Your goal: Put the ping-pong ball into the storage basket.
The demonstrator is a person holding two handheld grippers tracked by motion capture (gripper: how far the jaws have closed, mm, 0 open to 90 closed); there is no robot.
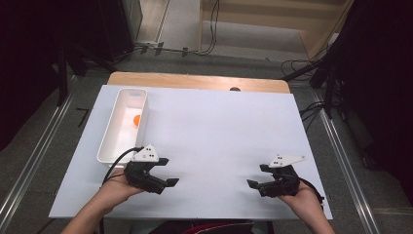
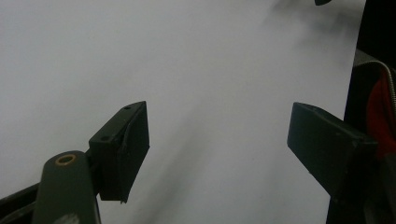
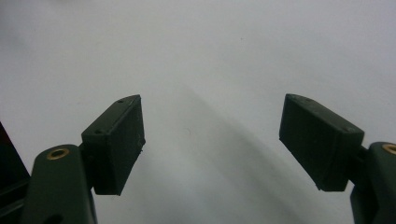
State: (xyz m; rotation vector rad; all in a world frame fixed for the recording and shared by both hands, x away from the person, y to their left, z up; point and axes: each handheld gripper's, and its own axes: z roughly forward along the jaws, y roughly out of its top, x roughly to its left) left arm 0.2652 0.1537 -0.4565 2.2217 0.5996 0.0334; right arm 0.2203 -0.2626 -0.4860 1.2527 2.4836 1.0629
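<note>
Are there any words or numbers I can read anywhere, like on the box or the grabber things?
None: no readable text.
White bin: plain.
Orange ball: no marks visible.
Left gripper and right gripper: no labels visible.
White table top: blank.

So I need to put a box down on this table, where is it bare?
The white table top is bare from the white bin rightward to its right edge, and between the left gripper and right gripper. The only crowded part is the left edge, where the bin holds an orange ball.
</note>
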